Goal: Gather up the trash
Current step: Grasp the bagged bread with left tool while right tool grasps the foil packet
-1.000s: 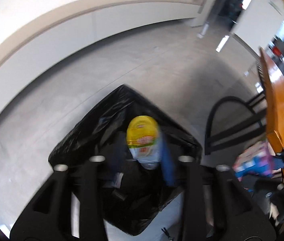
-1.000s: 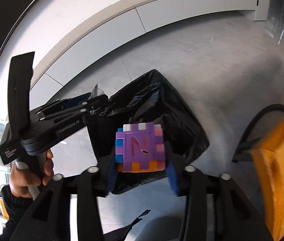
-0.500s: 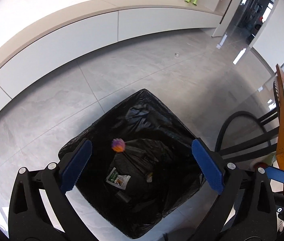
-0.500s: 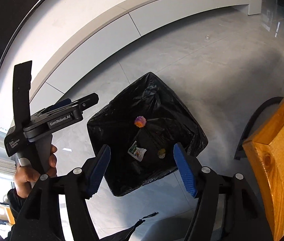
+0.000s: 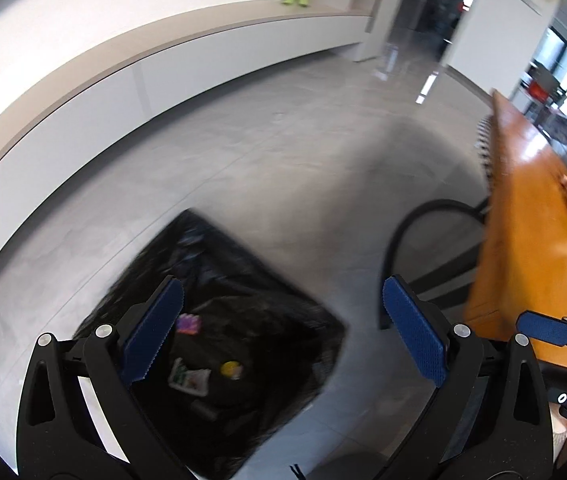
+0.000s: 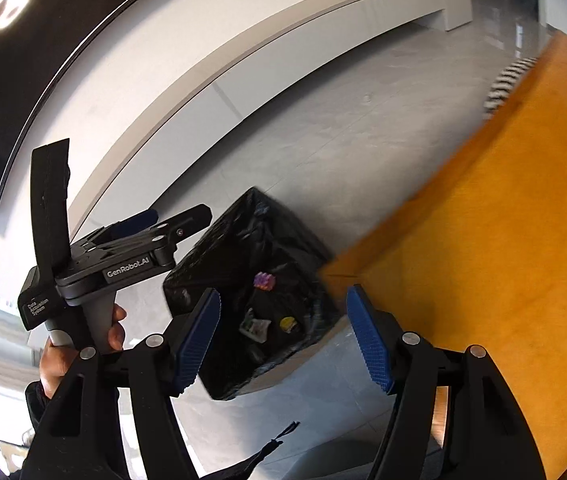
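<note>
— What have you got on the left?

— My left gripper [image 5: 283,332] has its jaws spread wide, having just been opening, with nothing between them. Below it sits the black-lined trash bin [image 5: 219,264] on the grey floor [image 5: 283,168]. Inside I see the purple block [image 5: 188,324], a crumpled wrapper [image 5: 189,378] and the yellow-capped bottle [image 5: 230,369], all blurred.

— And the right?

— My right gripper [image 6: 283,340] is parted too, pads gripping nothing. Through its camera I see a hand [image 6: 63,356] holding the left gripper's handle at the left, the bin in the middle, and the orange wooden table [image 6: 483,260] filling the right, its corner just beside the bin's rim.
</note>
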`<action>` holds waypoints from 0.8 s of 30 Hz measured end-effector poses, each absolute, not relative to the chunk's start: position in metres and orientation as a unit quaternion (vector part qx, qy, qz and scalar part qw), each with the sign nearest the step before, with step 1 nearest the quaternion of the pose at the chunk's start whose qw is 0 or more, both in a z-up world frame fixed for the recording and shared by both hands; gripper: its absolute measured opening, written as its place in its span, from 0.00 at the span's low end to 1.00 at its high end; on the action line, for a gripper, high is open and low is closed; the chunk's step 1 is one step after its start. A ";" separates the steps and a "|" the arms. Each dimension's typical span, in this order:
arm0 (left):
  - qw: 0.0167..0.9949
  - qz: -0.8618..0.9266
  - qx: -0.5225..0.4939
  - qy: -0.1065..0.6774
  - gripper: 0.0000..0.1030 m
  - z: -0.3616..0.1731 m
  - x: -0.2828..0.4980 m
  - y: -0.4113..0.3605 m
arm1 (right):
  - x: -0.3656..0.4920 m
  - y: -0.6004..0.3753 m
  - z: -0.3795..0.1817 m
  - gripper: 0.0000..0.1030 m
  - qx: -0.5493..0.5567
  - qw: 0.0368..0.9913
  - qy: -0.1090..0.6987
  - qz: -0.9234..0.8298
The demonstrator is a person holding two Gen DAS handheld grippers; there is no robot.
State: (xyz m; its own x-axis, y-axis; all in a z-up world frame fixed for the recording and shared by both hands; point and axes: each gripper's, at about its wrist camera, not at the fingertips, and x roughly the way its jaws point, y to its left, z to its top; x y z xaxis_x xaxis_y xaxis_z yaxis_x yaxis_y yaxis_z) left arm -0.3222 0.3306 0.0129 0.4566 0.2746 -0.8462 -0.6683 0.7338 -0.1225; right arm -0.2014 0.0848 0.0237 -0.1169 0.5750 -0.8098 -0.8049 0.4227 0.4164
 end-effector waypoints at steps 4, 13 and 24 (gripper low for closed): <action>0.841 0.236 -0.210 0.439 0.94 0.024 -0.266 0.298 | -0.160 0.043 0.033 0.65 -0.090 0.688 0.529 0.488; 0.867 0.138 -0.145 0.456 0.94 0.046 -0.136 0.215 | -0.052 -0.071 0.049 0.65 -0.012 0.756 0.532 0.381; 0.868 0.013 -0.133 0.478 0.94 0.072 -0.009 0.119 | 0.038 -0.196 0.064 0.65 0.044 0.814 0.520 0.254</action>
